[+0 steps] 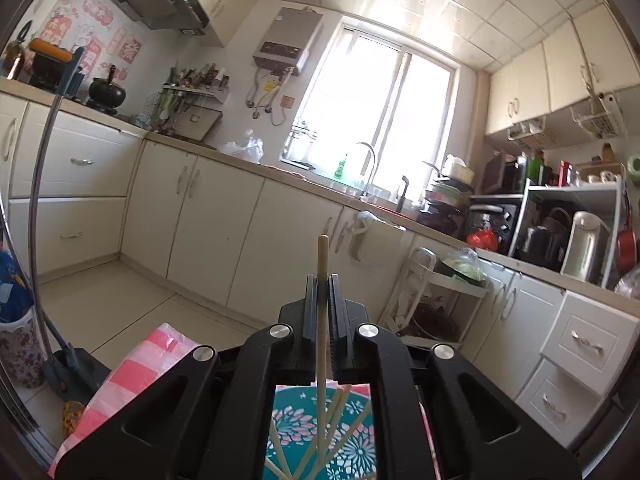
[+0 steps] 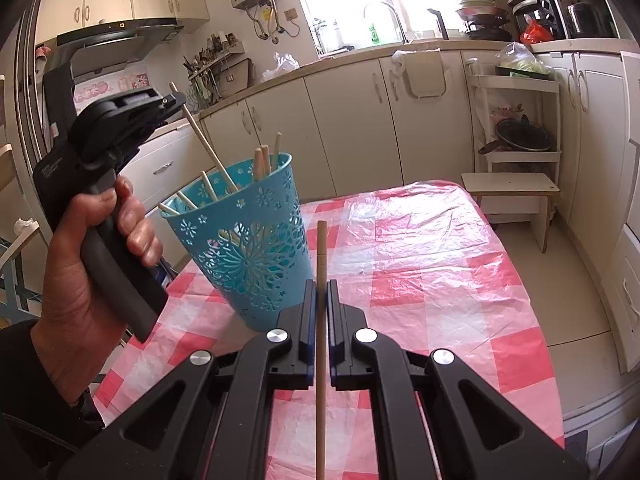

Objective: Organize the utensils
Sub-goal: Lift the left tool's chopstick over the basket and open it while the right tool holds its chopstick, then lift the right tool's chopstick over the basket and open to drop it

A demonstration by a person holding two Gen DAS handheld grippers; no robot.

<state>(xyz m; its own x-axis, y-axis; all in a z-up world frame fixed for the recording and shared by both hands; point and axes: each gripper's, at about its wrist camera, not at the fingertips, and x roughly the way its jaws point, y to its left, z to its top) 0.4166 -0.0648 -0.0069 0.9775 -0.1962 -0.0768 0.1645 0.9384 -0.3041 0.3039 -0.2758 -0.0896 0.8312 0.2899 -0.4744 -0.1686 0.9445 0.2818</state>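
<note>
A teal perforated cup (image 2: 248, 240) stands on the pink checked tablecloth (image 2: 420, 248) with several wooden chopsticks (image 2: 262, 162) leaning in it. My left gripper (image 2: 176, 98), held in a hand (image 2: 80, 248), hovers above the cup's left side, shut on a chopstick (image 2: 208, 148) whose lower end slants down into the cup. In the left wrist view, that chopstick (image 1: 322, 312) stands clamped in my left gripper (image 1: 322, 280), over the cup's opening (image 1: 296, 432). My right gripper (image 2: 321, 284) is to the right of the cup, shut on another chopstick (image 2: 321, 320).
The table's far and right edges drop to a tiled floor (image 2: 576, 280). A small wooden stool (image 2: 512, 192) and a white rack (image 2: 516, 120) stand beyond the table. Cream cabinets (image 2: 340, 120) line the walls.
</note>
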